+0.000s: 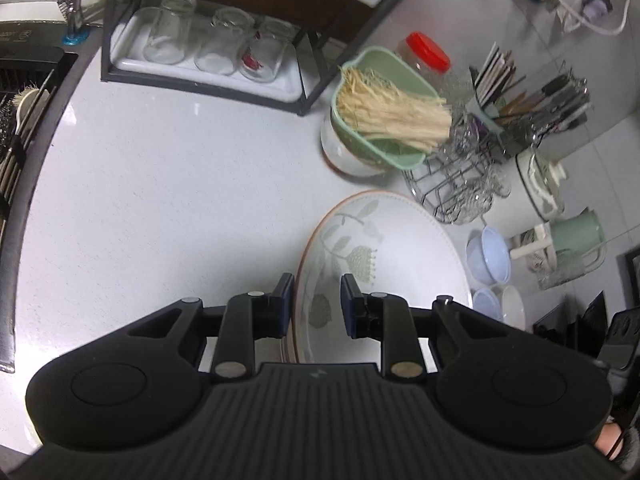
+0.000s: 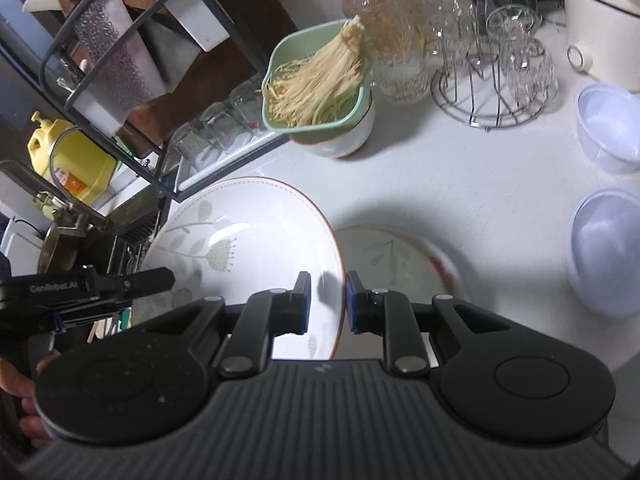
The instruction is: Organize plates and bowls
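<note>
Left gripper (image 1: 316, 304) and right gripper (image 2: 328, 300) are clamping opposite rims of a large floral plate (image 2: 248, 240), carrying it above the surface (image 2: 440, 184) just beside a smaller plate (image 2: 384, 256), likely awaiting stacking.

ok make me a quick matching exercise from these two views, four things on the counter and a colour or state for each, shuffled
Things
1. large white plate with green leaf print
2. green square basket of pale enoki mushrooms
3. clear plastic jar
4. clear drinking glasses in the white tray

States
A. red lid on top
B. standing upside down
C. gripped at opposite rims by both the left gripper and right gripper
D. sitting on a white bowl

Pairs: 1-C, 2-D, 3-A, 4-B
</note>
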